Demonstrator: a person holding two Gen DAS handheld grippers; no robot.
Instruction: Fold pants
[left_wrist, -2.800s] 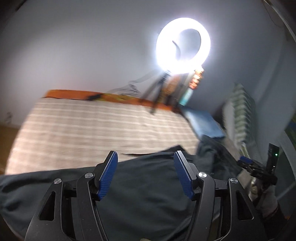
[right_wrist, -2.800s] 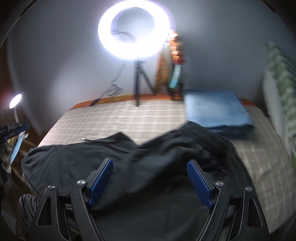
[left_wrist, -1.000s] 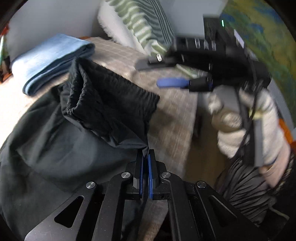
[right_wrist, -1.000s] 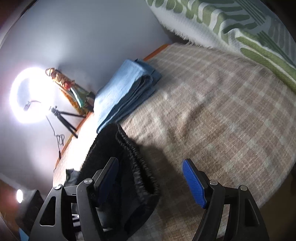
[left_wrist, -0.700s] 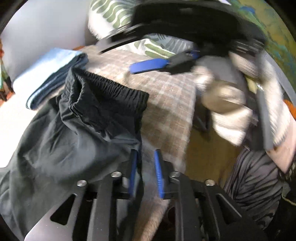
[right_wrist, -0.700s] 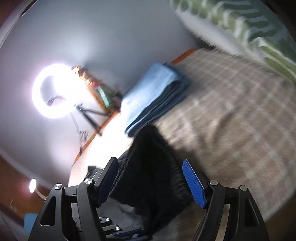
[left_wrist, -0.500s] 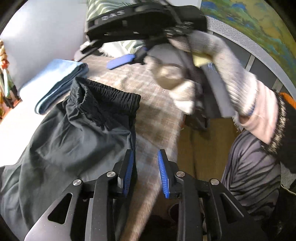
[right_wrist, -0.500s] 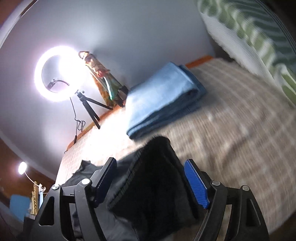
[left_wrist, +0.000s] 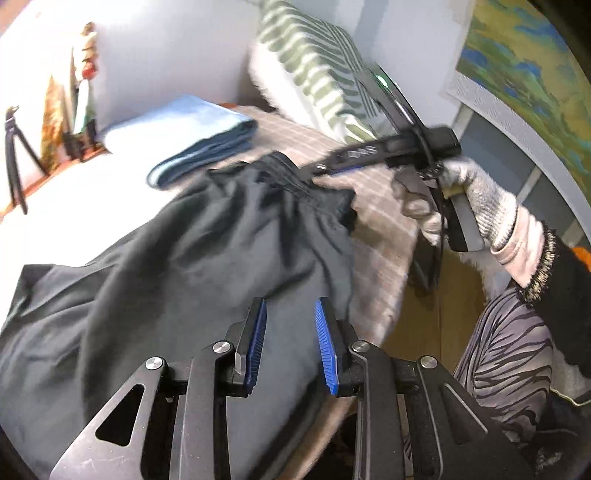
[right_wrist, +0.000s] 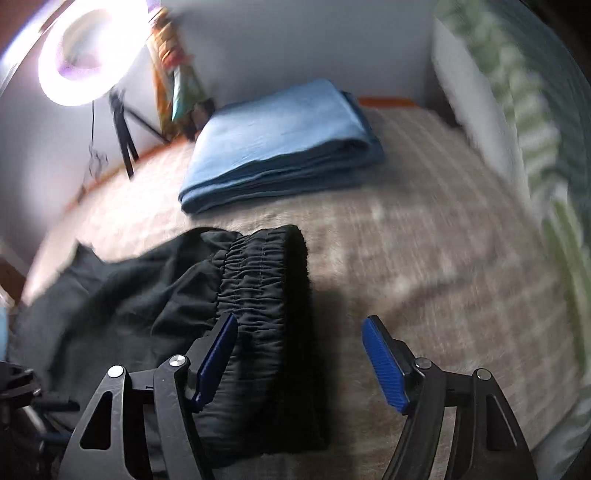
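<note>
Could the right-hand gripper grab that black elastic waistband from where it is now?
Probably yes. The right gripper is open, and the pants waistband lies on the bed directly ahead between its fingers, with nothing in between.

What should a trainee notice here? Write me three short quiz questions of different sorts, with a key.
1. True or false: the left hand-held gripper is clamped on the black fabric pants.
2. Which part of the pants lies between the right hand-held gripper fingers: A leg cuff, B elastic waistband?
3. What folded item lies beyond the pants on the plaid bed cover?

Key: 1 false; 2 B; 3 a folded light blue blanket.
</note>
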